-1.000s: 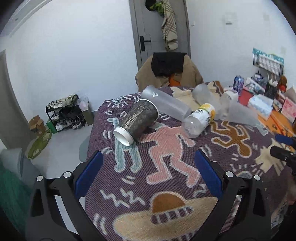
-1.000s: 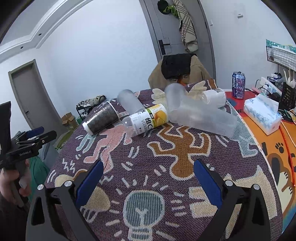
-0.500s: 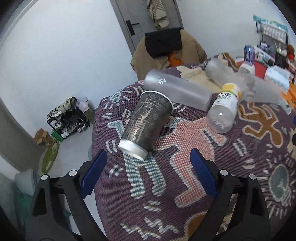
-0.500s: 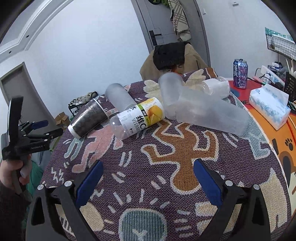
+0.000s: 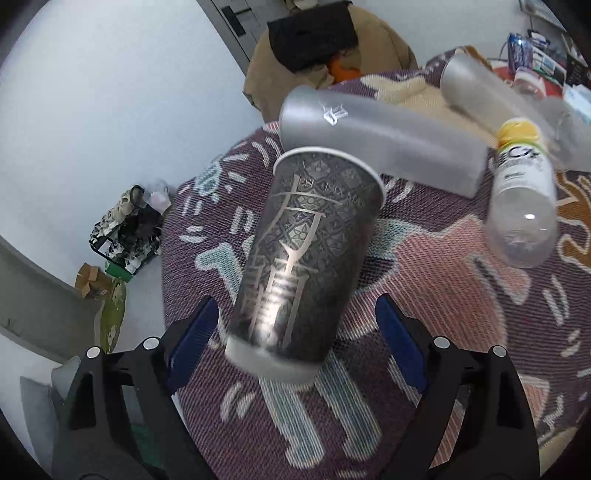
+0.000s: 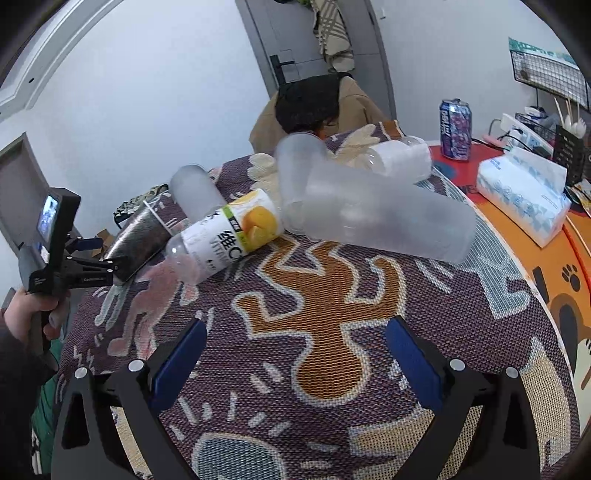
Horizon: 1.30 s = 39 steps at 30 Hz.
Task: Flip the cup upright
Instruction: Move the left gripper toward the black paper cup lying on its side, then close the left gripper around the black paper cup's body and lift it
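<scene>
Tablecloth [image 6: 317, 295], patterned purple, covers round table beside grey door [image 6: 295, 33].

The lying bottle [image 6: 229, 240] has a label reading "维C" above partly hidden "VITAMI".

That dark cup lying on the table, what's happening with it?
A person's left hand-held gripper is open around the base of the dark cup, which lies on its side on the patterned tablecloth, not gripped yet. The right hand-held gripper hovers open over the cloth, away from the cups and bottle.
</scene>
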Each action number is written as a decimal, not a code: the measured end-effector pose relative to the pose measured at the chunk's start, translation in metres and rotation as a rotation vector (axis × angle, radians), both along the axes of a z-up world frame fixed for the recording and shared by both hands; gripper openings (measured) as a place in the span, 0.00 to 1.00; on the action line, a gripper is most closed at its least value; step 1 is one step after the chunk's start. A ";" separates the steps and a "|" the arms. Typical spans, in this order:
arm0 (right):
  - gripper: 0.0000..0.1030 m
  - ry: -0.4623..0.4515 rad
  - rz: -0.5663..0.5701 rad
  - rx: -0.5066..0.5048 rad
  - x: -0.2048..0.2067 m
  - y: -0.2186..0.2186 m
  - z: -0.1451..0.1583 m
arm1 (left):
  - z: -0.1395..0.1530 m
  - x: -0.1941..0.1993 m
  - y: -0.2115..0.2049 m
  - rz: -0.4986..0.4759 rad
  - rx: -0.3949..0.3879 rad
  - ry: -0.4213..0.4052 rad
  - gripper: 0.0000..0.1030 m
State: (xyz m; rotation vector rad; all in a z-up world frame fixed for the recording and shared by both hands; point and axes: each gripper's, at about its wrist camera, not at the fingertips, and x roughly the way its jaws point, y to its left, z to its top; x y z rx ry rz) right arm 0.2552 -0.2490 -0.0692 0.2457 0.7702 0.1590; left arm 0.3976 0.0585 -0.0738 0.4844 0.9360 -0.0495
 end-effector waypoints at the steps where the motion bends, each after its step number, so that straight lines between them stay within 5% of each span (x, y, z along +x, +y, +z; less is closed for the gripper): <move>1: 0.93 0.001 -0.002 0.004 0.000 -0.001 -0.001 | -0.005 0.006 0.001 0.005 0.017 0.001 0.84; 11: 0.93 0.008 -0.014 0.013 -0.006 -0.003 -0.003 | -0.023 0.019 0.000 0.010 0.033 0.045 0.70; 20: 0.93 -0.015 -0.023 0.033 -0.026 -0.010 0.007 | 0.016 -0.028 -0.012 -0.020 0.003 -0.027 0.68; 31: 0.93 -0.052 -0.040 0.066 -0.065 -0.027 0.020 | 0.083 -0.118 -0.040 -0.053 -0.140 -0.130 0.68; 39: 0.93 -0.071 -0.058 0.080 -0.092 -0.042 0.025 | 0.099 -0.164 -0.062 -0.082 -0.220 -0.154 0.68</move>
